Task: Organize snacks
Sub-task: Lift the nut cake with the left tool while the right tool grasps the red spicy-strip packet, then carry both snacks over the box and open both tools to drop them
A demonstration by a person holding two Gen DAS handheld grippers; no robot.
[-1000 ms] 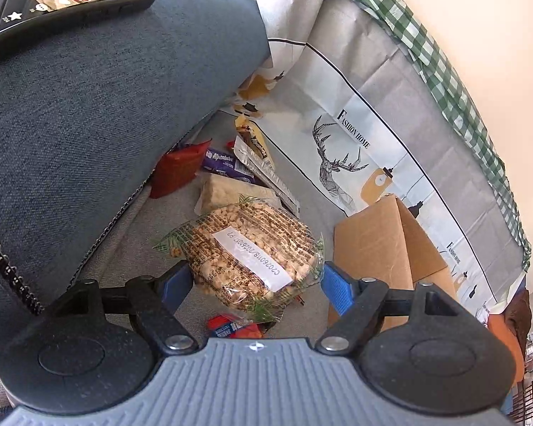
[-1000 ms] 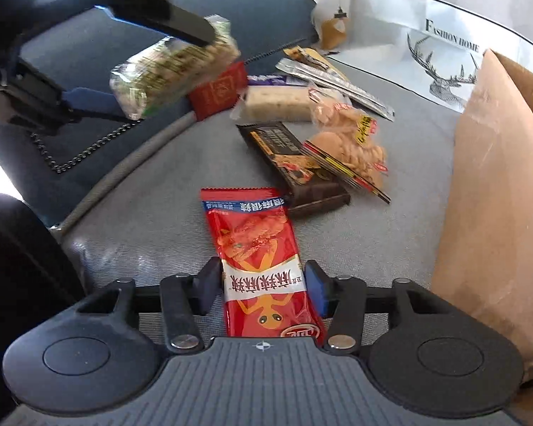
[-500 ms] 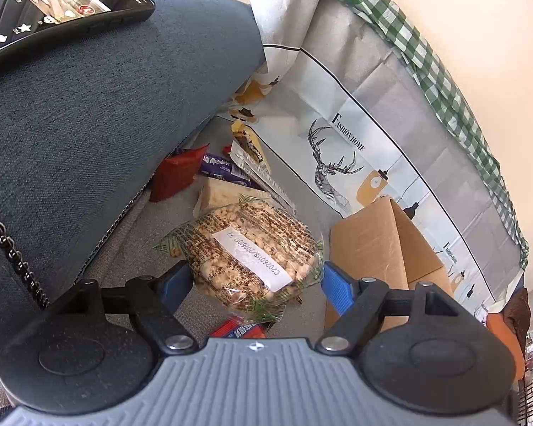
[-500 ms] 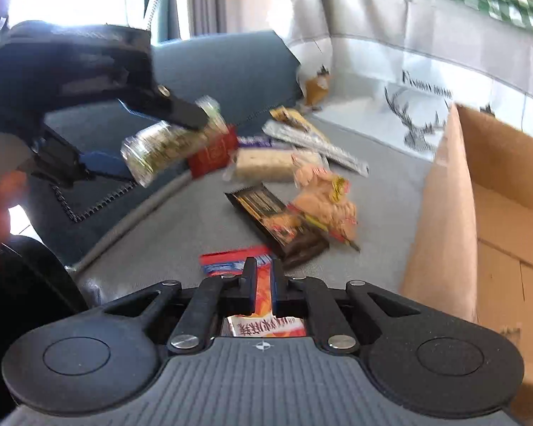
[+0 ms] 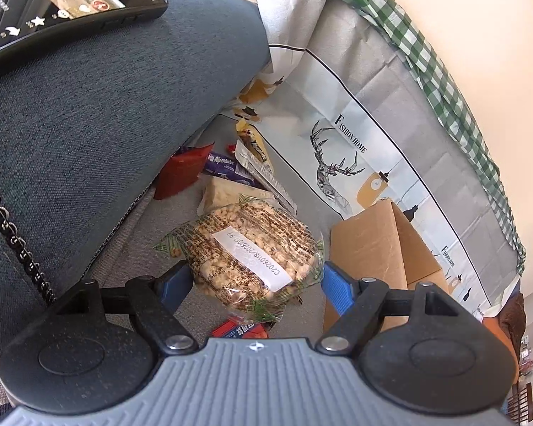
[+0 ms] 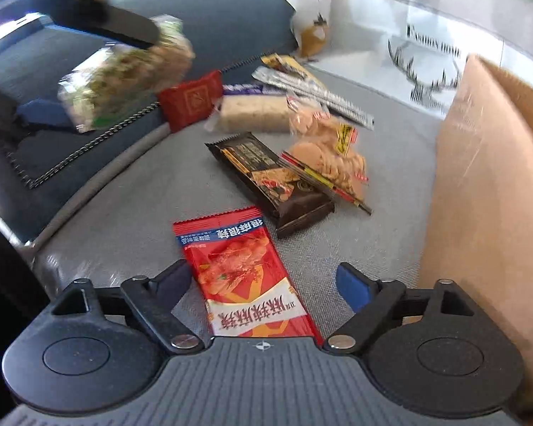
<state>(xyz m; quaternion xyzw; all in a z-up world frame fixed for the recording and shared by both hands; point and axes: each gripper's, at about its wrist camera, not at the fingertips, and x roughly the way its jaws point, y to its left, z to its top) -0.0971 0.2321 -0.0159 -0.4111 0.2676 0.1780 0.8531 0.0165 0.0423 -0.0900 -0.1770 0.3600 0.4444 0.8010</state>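
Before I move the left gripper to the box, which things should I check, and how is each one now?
1. Left gripper grips the snack bag: ok, held above the seat.
2. Cardboard box top open: ok.
3. Free room inside the box: cannot tell.
4. Right gripper open: ok, fingers apart beside the red packet.
5. Red packet gripped: not ok, it lies flat on the seat.

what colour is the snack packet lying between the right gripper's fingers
Red snack packet, clearest in the right wrist view.
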